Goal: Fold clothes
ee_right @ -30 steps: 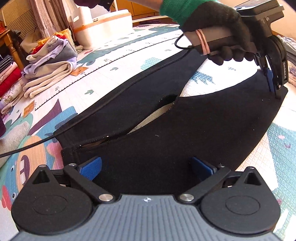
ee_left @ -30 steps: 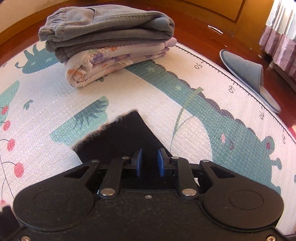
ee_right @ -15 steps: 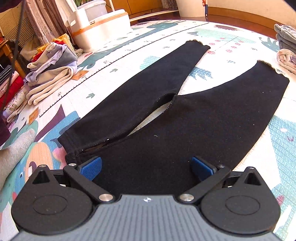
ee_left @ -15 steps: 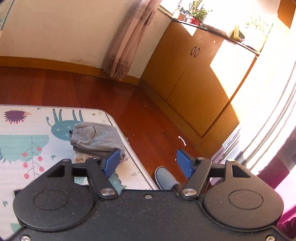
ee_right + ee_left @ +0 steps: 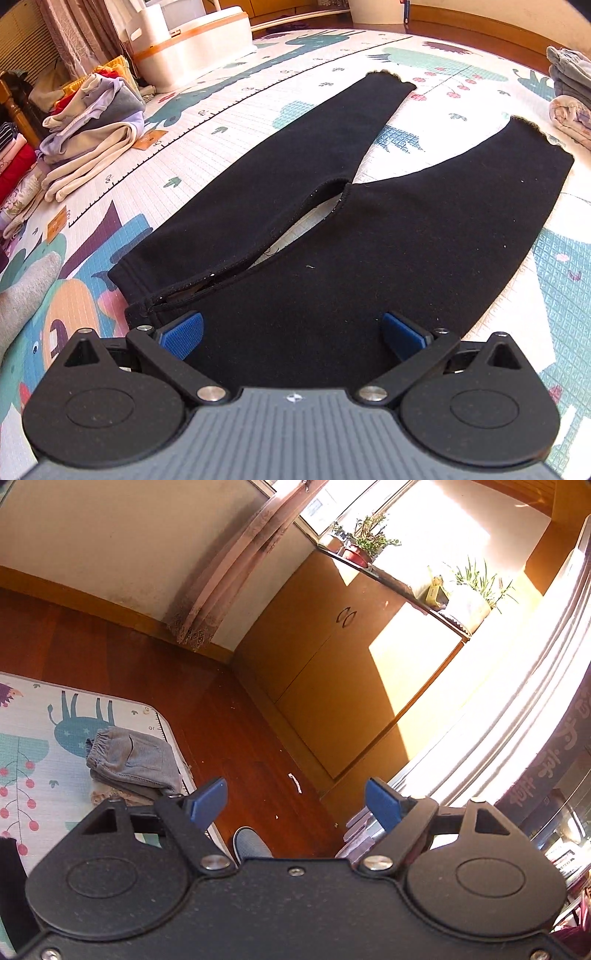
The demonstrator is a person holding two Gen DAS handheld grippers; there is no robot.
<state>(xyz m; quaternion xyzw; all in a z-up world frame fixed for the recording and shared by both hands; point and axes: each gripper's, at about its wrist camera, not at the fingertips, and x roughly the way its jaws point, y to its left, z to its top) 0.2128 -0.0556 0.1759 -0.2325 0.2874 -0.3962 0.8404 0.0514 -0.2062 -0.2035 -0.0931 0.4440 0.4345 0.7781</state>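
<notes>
my right gripper [image 5: 291,334] spread wide over black pants [image 5: 369,236], left gripper [image 5: 295,805] wide too, empty, play mat [image 5: 229,99] ruler digits too tiny to read

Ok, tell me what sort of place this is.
Most likely a room in a home, used as a play or bedroom area: a children's play mat on a wooden floor, wooden cabinets under a sill of potted plants, and piled clothes.

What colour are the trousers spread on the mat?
Plain black trousers, seen best from the right wrist camera.
</notes>
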